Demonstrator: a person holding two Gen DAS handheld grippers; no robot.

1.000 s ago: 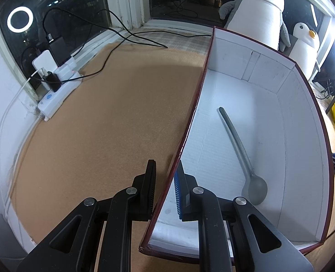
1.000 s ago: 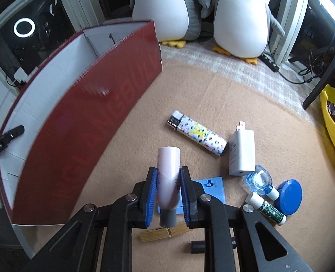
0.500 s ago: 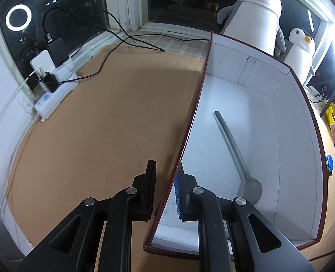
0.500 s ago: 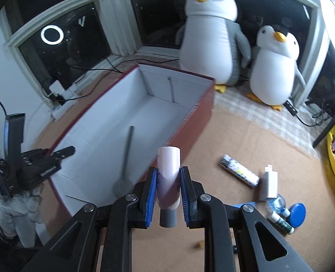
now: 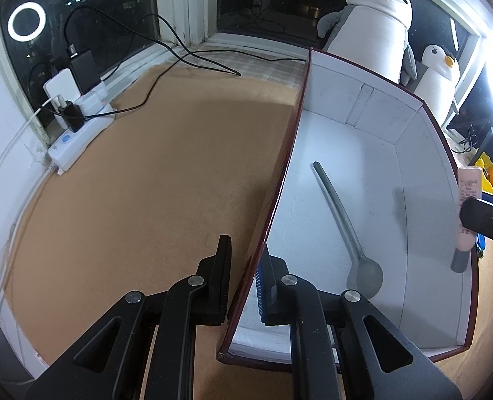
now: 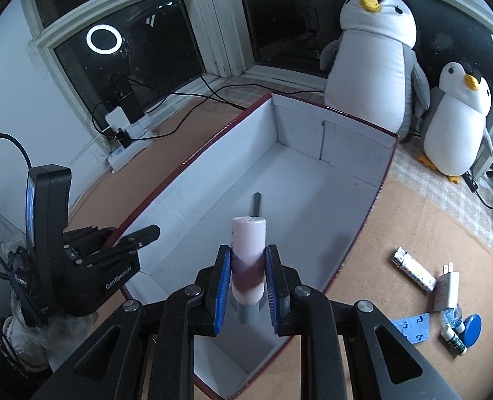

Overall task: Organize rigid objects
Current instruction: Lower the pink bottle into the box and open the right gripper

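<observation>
A dark red box with white inside [image 5: 373, 126] [image 6: 313, 140] lies open on the tan mat. A grey spoon [image 5: 343, 223] lies on its floor. My left gripper [image 5: 244, 286] is shut on the box's left wall, one finger on each side. It also shows in the right wrist view [image 6: 136, 236]. My right gripper [image 6: 248, 283] is shut on a pale pink tube [image 6: 248, 256] with a grey cap, held over the box's near end. The tube shows in the left wrist view [image 5: 466, 213] above the box's right wall.
On the mat right of the box lie a patterned lighter [image 6: 413, 268], a white charger plug [image 6: 446, 291], a blue card [image 6: 413, 328], small bottles [image 6: 453, 333] and a blue lid [image 6: 471, 328]. Two plush penguins [image 6: 369, 60] stand behind. A power strip [image 5: 79, 133] with cables lies left.
My right gripper has risen and swung left with the tube, from above the mat's loose items to over the box. The left gripper has kept its hold on the box wall.
</observation>
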